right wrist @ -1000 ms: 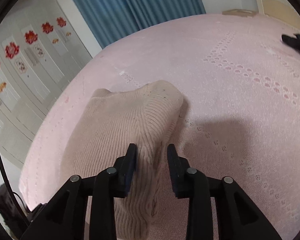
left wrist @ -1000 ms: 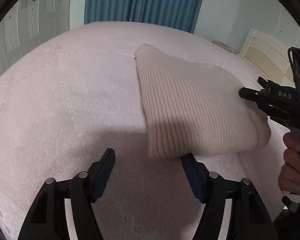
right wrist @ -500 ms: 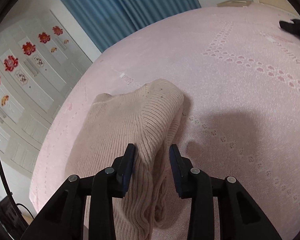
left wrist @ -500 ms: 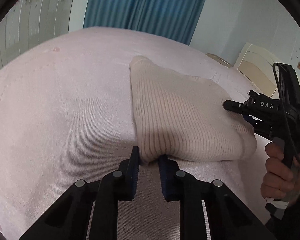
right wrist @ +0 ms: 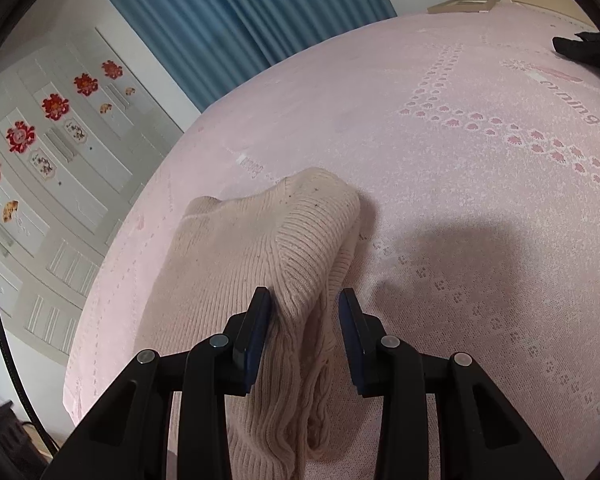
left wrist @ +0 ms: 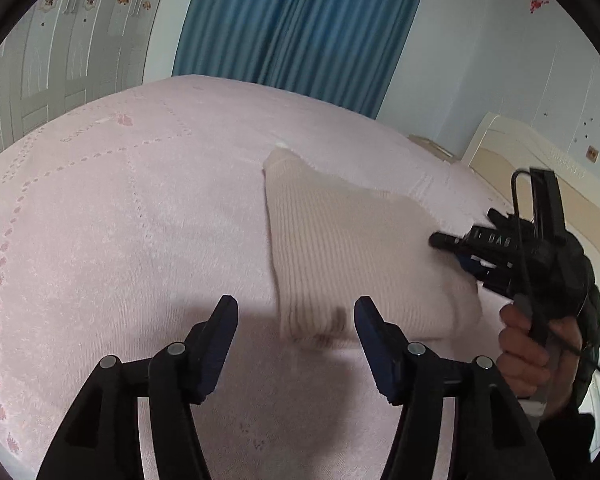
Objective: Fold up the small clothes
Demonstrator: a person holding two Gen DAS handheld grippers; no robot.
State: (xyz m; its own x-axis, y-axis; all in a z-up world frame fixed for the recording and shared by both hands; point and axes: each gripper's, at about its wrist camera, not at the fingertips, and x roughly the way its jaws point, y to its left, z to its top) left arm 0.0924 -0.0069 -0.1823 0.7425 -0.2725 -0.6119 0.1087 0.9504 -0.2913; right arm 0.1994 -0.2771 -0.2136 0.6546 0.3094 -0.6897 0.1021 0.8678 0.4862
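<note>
Beige ribbed sweater (left wrist: 352, 248) lay on the pink bedspread (left wrist: 120, 220), long axis running away from the left gripper (left wrist: 296, 320), whose just-opened jaws hovered empty before its near corner; the right gripper (right wrist: 303, 312) pinched the opposite edge.

I can read white letters "DAS" on the black body of the right gripper (left wrist: 466, 254), seen off to the right of my left gripper. On the pink woven bedspread (right wrist: 480, 208), up and right of my right gripper, a darker pink woven word ends in "ming"; its start is unclear.
</note>
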